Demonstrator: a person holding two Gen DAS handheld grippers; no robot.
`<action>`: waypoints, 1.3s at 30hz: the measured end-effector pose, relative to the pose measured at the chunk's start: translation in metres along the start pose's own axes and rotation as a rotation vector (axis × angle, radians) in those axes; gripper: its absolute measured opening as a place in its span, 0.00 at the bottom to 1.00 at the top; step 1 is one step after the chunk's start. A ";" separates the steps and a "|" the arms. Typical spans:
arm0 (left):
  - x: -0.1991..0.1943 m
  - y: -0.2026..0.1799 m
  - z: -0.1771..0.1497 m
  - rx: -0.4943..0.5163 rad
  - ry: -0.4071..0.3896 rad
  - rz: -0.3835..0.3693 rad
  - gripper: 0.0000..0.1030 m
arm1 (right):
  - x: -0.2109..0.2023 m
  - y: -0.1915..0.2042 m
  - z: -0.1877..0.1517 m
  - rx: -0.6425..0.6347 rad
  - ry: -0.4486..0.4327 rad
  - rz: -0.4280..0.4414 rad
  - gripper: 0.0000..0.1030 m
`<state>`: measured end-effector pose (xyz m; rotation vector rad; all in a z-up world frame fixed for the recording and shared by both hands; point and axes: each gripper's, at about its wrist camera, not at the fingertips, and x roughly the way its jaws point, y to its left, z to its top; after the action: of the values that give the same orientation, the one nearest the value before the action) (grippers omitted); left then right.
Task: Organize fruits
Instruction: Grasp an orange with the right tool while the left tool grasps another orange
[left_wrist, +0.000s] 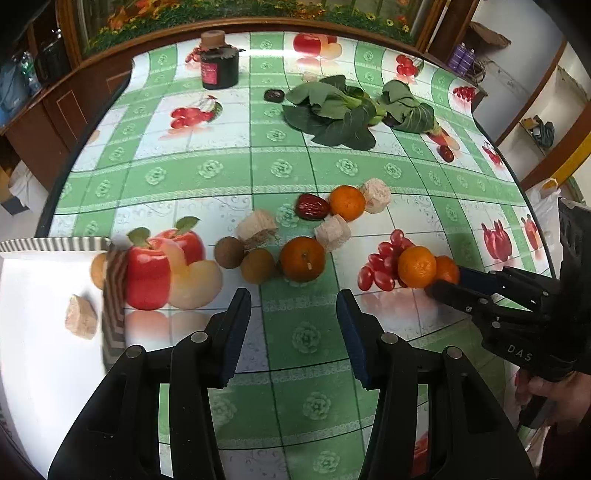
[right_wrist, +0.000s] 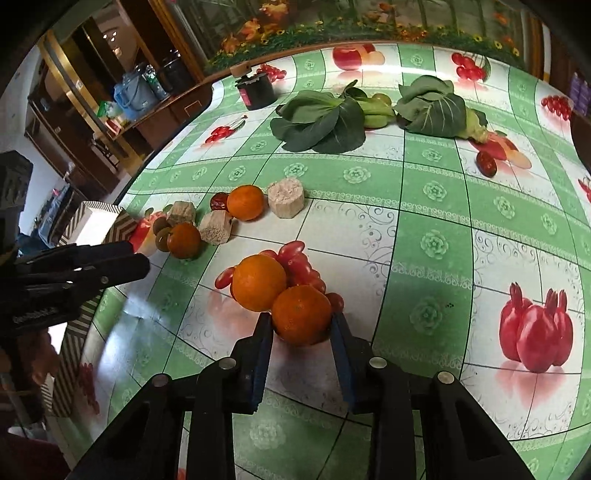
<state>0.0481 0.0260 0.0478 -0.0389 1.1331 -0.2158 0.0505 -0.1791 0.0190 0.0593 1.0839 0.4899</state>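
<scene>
Nearest me, my right gripper (right_wrist: 301, 325) clamps an orange (right_wrist: 301, 314) on the tablecloth (right_wrist: 424, 206) beside another orange (right_wrist: 258, 282), while my left gripper (left_wrist: 293, 306) hangs open and empty.

1. The left hand-held gripper (left_wrist: 293, 334) hangs with jaws apart over bare table (left_wrist: 229, 166), nothing between them.
2. Ahead lie a tangerine (left_wrist: 302, 259) and two brown fruits (left_wrist: 243, 260).
3. At right, the right hand-held gripper (left_wrist: 448, 278) meets two tangerines (left_wrist: 416, 266).
4. A white box (left_wrist: 44, 325) sits left.
</scene>
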 end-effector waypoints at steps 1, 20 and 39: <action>0.002 -0.001 0.001 0.001 0.002 -0.001 0.46 | -0.001 -0.001 0.000 0.007 -0.001 0.004 0.30; 0.019 -0.012 0.026 0.116 -0.033 -0.018 0.46 | -0.008 -0.009 0.001 0.066 -0.007 0.042 0.30; 0.042 -0.022 0.016 0.185 0.028 -0.049 0.29 | -0.007 -0.011 -0.002 0.080 -0.006 0.055 0.30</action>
<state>0.0763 -0.0048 0.0206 0.1004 1.1367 -0.3647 0.0497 -0.1923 0.0207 0.1618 1.0982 0.4955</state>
